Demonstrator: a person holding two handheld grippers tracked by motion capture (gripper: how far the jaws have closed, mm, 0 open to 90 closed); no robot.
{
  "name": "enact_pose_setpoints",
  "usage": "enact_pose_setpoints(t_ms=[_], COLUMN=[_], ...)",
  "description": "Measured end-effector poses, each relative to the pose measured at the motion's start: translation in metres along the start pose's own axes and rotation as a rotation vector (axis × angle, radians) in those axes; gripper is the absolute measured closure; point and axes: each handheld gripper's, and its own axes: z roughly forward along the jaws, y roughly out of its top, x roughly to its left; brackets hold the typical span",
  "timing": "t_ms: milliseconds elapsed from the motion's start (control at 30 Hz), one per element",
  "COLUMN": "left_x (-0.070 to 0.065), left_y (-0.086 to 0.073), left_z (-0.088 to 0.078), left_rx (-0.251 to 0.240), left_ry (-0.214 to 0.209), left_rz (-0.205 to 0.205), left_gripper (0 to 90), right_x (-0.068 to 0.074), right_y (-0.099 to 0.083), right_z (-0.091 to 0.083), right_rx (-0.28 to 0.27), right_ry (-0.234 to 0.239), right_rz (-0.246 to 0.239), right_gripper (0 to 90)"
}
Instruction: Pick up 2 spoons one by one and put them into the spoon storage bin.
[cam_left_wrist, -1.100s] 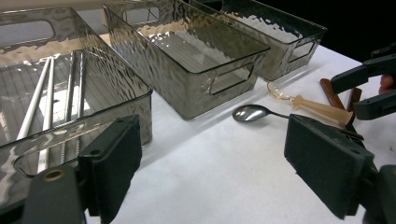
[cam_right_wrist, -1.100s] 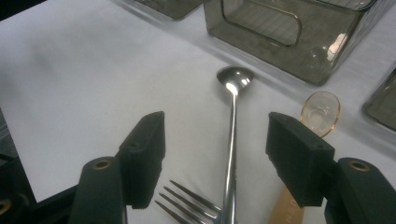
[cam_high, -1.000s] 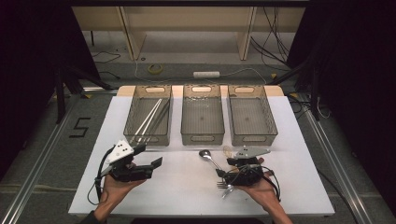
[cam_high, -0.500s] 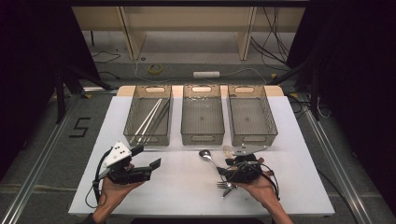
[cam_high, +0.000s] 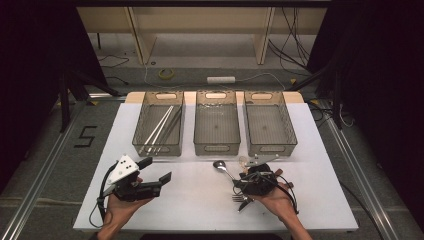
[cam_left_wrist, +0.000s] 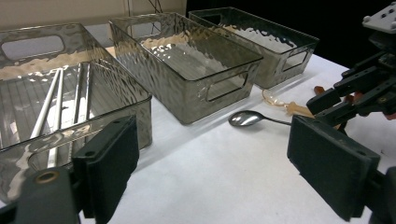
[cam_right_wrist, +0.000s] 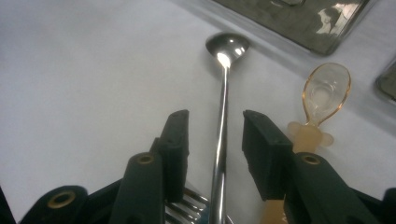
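The right gripper (cam_high: 239, 176) sits low over the white table (cam_high: 200, 200), near the front edge w/ the person's right hand (cam_high: 272, 200) under it. Its two black jaws straddle the handle of a metal spoon (cam_right_wrist: 223, 116); they've just been closing in, but in the right gripper view there's clear gap either side of the handle, so pads aren't pressing on it yet. The spoon lies flat on the table, bowl pointing away toward the bins, handle running back btwn the jaws. Under the handle end, a metal fork (cam_right_wrist: 180, 207) shows its tines, just beside the left jaw in that view. An amber plastic spoon (cam_right_wrist: 322, 98) lies just beside the metal one, on the other side of the far jaw, bowl up; can't tell if it touches the jaw. Three clear bins stand in a row at the back of the table: the left bin (cam_high: 159, 145) holds chopsticks (cam_high: 159, 127), the middle bin (cam_high: 216, 145) and the right bin (cam_high: 270, 145) look bare inside. The left gripper (cam_high: 152, 172) rests in the left hand (cam_high: 120, 207), well apart from the cutlery, pointing across toward it; jaws wide apart, nothing btwn them.
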Motion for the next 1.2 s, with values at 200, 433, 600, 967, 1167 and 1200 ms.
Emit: enact_pose_setpoints(t_ms=[200,433,600,967,1167,1200], left_x=[0.0,-0.001,-0.001,-0.002,-0.002,-0.003], left_y=[-0.001,-0.001,-0.001,-0.001,-0.001,-0.001], left_z=[0.0,0.0,0.0,0.001,0.001,0.001], left_rx=[0.003,0.007,0.013,0.017,0.022,0.022], left_ry=[-0.01,-0.013,-0.015,-0.015,-0.015,-0.015], left_rz=[-0.017,-0.016,-0.006,-0.004,0.005,0.006], left_gripper=[15.9,15.8,15.8,15.8,15.8,15.8], right_x=[-0.001,-0.001,0.002,0.003,0.002,0.003], right_y=[0.001,0.004,0.006,0.01,0.011,0.012], right_z=[0.005,0.013,0.021,0.027,0.033,0.033], right_rx=[0.031,0.063,0.099,0.135,0.166,0.173], right_ry=[-0.015,-0.026,-0.054,-0.058,-0.069,-0.067], right_rz=[0.0,-0.006,-0.03,-0.032,-0.033,-0.031], right_gripper=[64.5,66.6,69.4,73.6,79.7,83.0])
